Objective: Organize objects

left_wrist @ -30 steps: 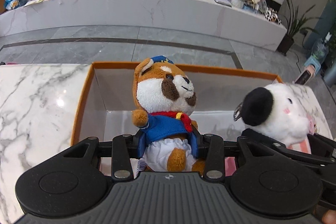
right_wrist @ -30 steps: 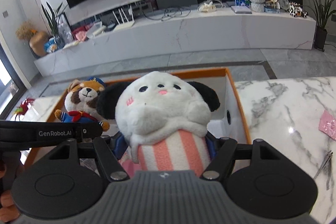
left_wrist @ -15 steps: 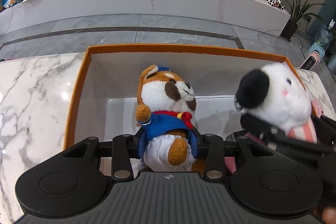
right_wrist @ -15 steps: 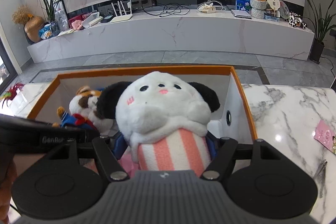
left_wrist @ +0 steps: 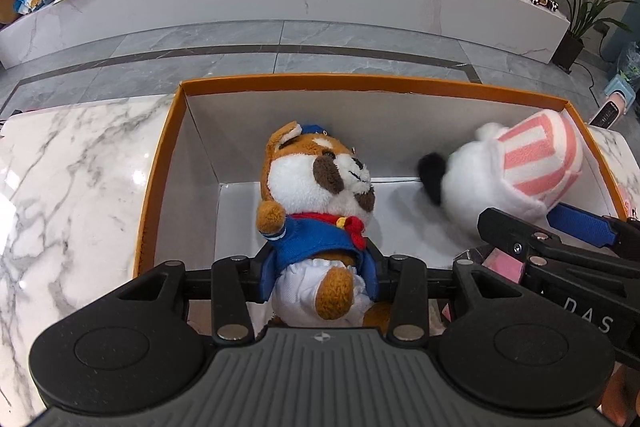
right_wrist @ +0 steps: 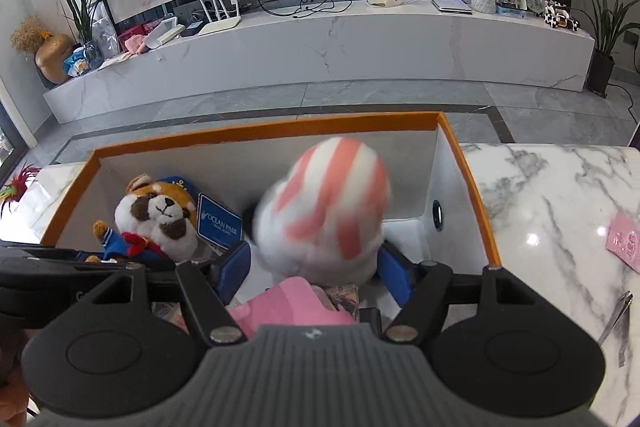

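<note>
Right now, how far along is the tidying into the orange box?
Done: something pink lies in the orange box. In hand: the left tongs are shut on the sailor fox plush over the box; the striped plush, blurred, tips head-down inside between the right tongs, grip unclear. Left: releasing the fox, perhaps the pink card on the table.
</note>
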A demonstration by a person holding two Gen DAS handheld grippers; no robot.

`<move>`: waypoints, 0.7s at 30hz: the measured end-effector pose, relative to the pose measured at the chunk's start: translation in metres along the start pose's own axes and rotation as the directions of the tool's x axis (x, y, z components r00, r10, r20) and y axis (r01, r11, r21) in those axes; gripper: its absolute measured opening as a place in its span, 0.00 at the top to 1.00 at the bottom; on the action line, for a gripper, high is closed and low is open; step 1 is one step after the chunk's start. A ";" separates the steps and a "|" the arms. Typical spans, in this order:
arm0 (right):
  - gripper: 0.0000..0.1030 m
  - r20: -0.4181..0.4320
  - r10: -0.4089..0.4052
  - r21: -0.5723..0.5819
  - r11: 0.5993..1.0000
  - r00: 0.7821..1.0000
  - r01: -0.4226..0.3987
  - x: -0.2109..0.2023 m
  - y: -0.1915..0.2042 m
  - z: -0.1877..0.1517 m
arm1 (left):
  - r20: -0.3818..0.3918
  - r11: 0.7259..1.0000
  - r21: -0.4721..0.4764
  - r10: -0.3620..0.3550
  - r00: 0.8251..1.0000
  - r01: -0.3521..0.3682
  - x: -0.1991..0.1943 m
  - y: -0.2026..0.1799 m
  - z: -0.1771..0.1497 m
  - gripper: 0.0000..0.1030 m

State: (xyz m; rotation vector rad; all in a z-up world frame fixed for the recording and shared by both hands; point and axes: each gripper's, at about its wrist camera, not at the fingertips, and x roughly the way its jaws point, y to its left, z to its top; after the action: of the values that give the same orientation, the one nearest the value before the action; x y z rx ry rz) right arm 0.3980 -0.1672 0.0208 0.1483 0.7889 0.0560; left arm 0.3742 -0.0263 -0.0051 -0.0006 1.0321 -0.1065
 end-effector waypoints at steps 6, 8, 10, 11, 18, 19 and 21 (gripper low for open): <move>0.30 0.008 -0.009 -0.007 1.000 1.000 0.009 -0.002 0.002 -0.001 | 0.007 1.000 -0.012 -0.015 1.000 0.015 -0.003 0.001 0.001 0.47; 0.30 0.010 -0.012 -0.008 1.000 1.000 0.012 -0.002 0.002 -0.002 | 0.010 1.000 -0.015 -0.016 1.000 0.016 -0.004 0.002 0.001 0.42; 0.30 0.010 -0.011 -0.008 1.000 1.000 0.011 -0.002 0.002 -0.003 | 0.017 1.000 -0.019 -0.009 1.000 0.009 -0.006 0.001 0.001 0.39; 0.30 0.011 -0.011 -0.008 1.000 1.000 0.012 -0.002 0.002 -0.002 | 0.022 1.000 -0.020 -0.005 1.000 0.005 -0.007 0.001 0.001 0.38; 0.29 0.021 -0.022 -0.023 0.999 1.000 0.023 -0.005 0.006 -0.002 | 0.027 0.999 -0.040 0.007 1.000 -0.005 -0.013 0.002 0.004 0.37; 0.29 0.023 -0.025 -0.027 0.999 0.999 0.026 -0.005 0.007 -0.002 | 0.027 0.999 -0.041 0.009 1.000 -0.008 -0.014 0.002 0.004 0.37; 0.27 0.023 -0.033 -0.039 0.999 0.999 0.034 -0.007 0.010 -0.002 | 0.033 0.999 -0.044 0.016 0.999 -0.014 -0.017 0.002 0.004 0.37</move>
State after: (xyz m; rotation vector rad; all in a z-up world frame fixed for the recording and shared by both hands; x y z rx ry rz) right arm 0.3919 -0.1577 0.0257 0.0983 0.7671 0.0385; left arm 0.3695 -0.0227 0.0116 -0.0341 1.0007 -0.0703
